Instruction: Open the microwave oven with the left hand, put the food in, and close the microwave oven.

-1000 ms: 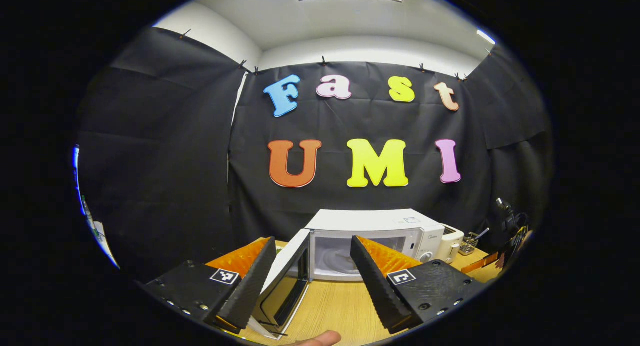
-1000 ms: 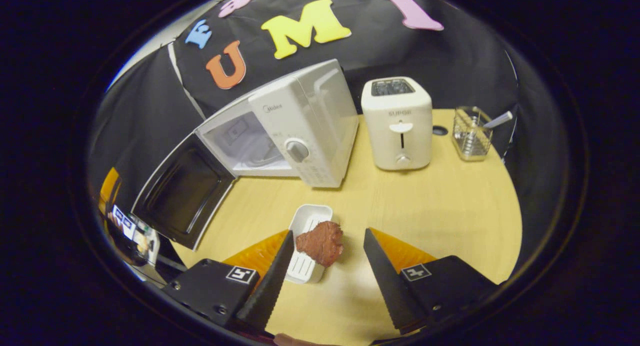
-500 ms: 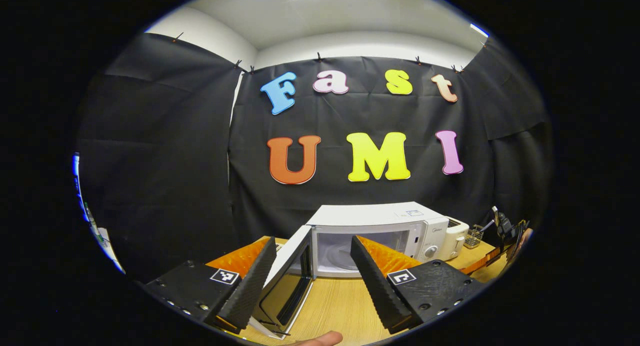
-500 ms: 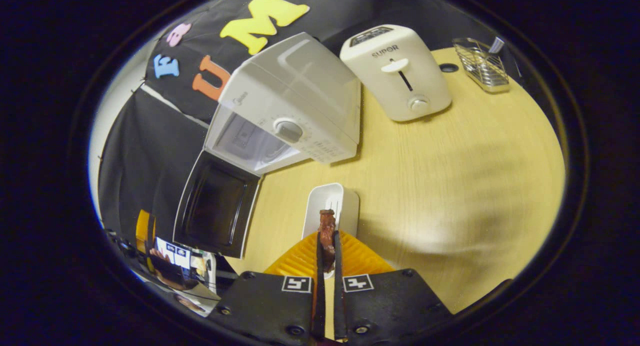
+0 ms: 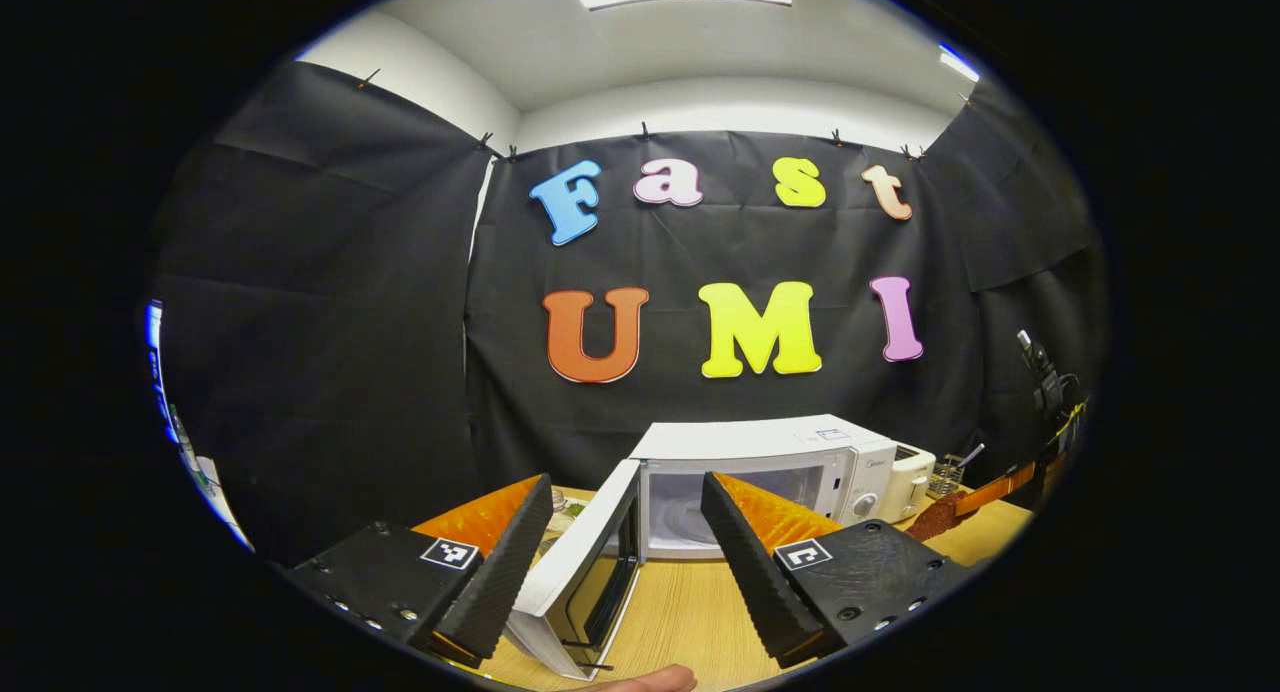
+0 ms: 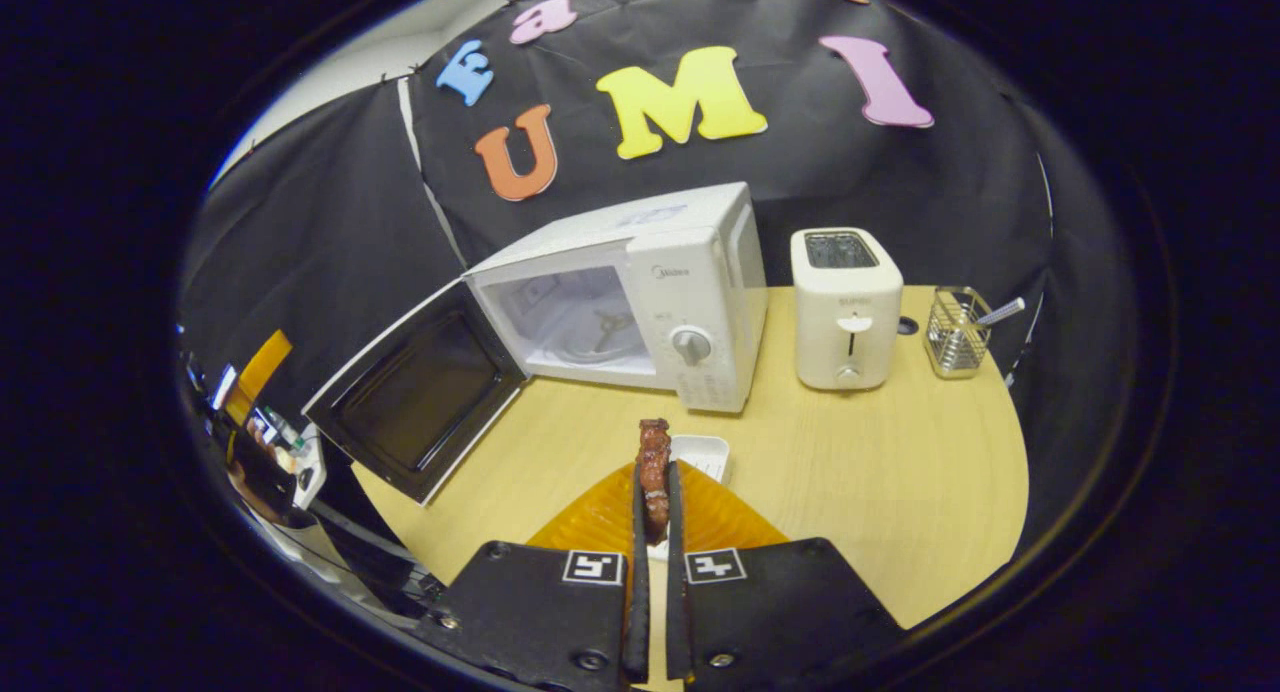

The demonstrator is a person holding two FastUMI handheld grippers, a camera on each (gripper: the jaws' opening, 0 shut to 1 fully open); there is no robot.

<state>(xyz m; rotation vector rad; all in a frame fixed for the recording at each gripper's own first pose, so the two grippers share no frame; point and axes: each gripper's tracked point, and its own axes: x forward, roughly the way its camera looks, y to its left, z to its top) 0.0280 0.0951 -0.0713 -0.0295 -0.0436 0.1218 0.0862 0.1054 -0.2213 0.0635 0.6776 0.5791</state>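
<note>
1. The microwave (image 6: 640,302) is already open near the back edge of the table (image 6: 880,492), with its door (image 6: 415,407) swung out toward the left edge.
2. The meat (image 6: 654,464) is pinched tight between the right gripper (image 6: 652,492) fingers and held up above the white tray (image 6: 703,455), roughly mid-table in front of the oven.
3. The left gripper (image 5: 625,532) is spread wide with nothing in it, parked near the door.
4. For a clean drop, the meat should probably be carried level through the opening onto the turntable (image 6: 585,344), with the door edge avoided.
5. The grip shouldn't be loosened until the meat's well inside, I'd guess.
</note>
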